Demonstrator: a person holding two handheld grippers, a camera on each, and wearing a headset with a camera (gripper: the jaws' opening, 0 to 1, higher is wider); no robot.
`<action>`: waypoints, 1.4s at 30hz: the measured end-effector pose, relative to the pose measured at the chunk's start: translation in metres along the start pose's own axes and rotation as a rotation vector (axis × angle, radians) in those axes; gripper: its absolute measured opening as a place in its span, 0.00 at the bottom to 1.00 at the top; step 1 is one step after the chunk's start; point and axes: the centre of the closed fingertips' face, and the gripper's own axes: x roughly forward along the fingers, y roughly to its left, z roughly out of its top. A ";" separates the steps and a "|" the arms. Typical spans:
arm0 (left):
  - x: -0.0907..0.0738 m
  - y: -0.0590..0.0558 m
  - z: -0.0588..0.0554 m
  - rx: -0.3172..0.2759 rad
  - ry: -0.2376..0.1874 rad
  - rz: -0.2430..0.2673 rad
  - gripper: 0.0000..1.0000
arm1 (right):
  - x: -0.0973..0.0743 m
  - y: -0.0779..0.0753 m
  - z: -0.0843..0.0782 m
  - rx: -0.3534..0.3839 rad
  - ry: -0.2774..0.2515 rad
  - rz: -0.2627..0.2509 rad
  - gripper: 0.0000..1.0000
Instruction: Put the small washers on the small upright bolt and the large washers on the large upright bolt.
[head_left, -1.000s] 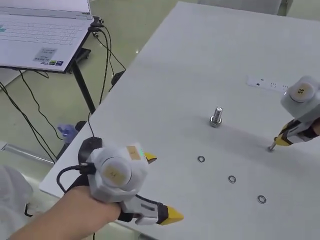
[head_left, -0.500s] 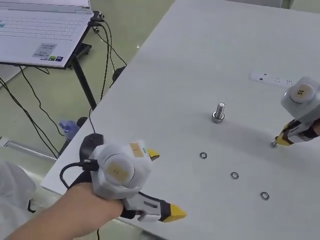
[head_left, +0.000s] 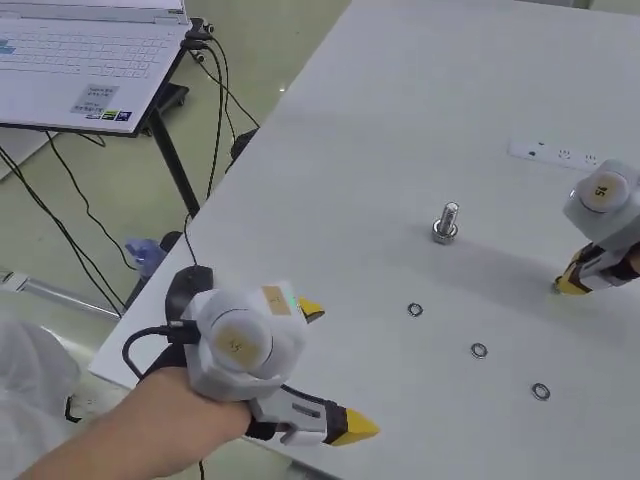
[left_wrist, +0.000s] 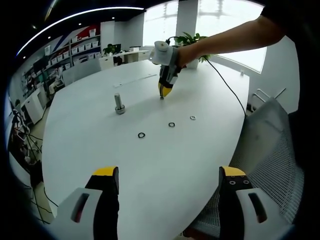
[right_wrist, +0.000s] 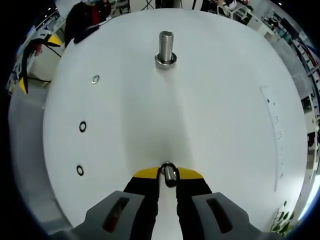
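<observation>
The large bolt stands on its head near the middle of the white table, a stubby silver post with a threaded shank. The small bolt is upright too, off to the right. The right gripper has its yellow-tipped jaws pinched together on it.

Three washers lie flat in a loose diagonal row between the bolts and the near edge, well apart from each other. They are thin metal rings, too small for me to tell their sizes apart.

The left gripper hovers over the near left edge of the table, jaws spread wide and holding nothing. Bare tabletop lies between it and the washers.

A white power strip lies beyond the right gripper. Past the left edge, a laptop sits on a black stand with cables trailing from it. The tabletop looks smooth and matte, with a curved rim, and a grey mesh chair stands just off it.
</observation>
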 end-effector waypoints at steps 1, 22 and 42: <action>0.000 0.000 0.000 0.001 0.002 0.000 0.82 | 0.001 0.000 0.000 -0.002 0.002 -0.001 0.13; 0.002 -0.001 0.000 -0.004 0.002 -0.008 0.81 | 0.003 0.003 0.002 -0.019 0.009 -0.006 0.13; 0.000 -0.005 -0.002 -0.003 0.005 -0.007 0.80 | -0.002 0.001 0.002 -0.015 -0.009 -0.011 0.18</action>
